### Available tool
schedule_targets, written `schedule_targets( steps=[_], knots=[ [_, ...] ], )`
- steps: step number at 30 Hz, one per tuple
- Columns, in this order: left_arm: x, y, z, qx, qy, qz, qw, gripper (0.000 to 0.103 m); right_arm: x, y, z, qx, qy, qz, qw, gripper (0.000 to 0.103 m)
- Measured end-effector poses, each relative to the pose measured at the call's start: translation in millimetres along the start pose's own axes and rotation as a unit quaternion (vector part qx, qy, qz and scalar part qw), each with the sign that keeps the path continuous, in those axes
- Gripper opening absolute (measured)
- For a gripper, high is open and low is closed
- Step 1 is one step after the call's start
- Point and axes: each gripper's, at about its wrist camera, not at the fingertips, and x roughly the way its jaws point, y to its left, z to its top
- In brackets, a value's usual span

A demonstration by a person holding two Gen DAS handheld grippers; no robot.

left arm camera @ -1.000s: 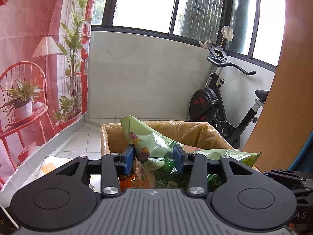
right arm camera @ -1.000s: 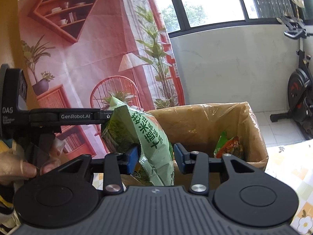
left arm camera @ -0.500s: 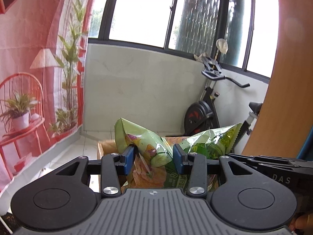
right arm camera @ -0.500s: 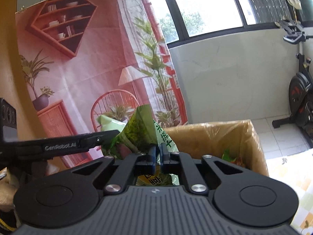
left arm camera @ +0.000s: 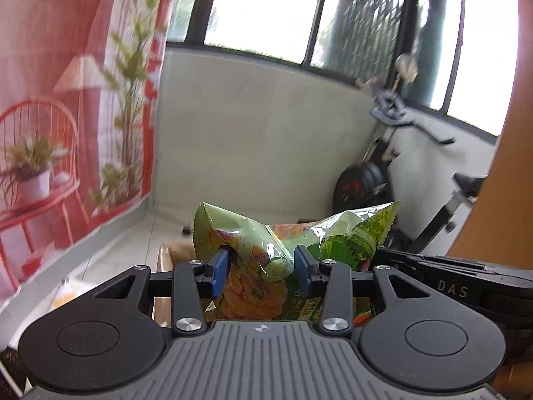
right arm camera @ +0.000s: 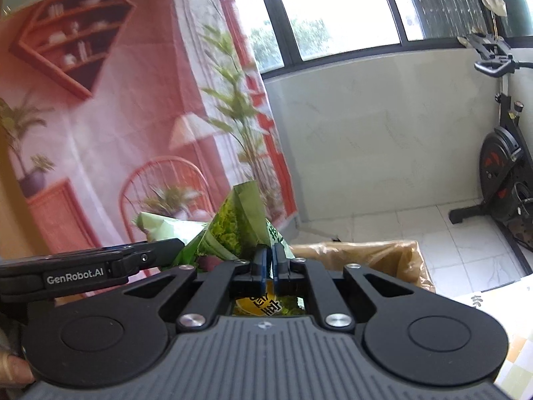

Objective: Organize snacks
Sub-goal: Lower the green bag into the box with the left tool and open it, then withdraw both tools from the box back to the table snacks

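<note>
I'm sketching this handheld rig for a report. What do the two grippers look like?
Both match: a ribbed dark grey body, black linkage arms with silver screws, round black side discs, and blue pads on the fingers. The left gripper shows white "GenRobot.AI" lettering on its side, the right gripper "DAS". No cables or sleeves are visible.

Snack bag one (left arm camera: pixel 256 266): pale green, crinkled, printed with orange chips, held upright above the cardboard box (right arm camera: pixel 393 260). Snack bag two (right arm camera: pixel 240 230): darker green, leafy print, pinched flat, just right of the first.
</note>
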Motion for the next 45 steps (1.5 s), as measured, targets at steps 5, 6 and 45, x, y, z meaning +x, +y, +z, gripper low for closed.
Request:
schedule_targets(
  steps=[5,6,45],
  knots=[
    [23,12,-12,-0.003,0.053,0.02,0.9984,0.053,47,-13,-10,0.002,0.059,-0.044,0.997,0.009],
    [21,14,-13,-0.002,0.056,0.026,0.9981,0.055,53,-16,-12,0.003,0.072,-0.057,0.996,0.009],
    [-112,40,-178,0.003,0.076,0.007,0.9971,0.062,-121,-39,-209,0.033,0.146,-0.058,0.987,0.051]
  ],
)
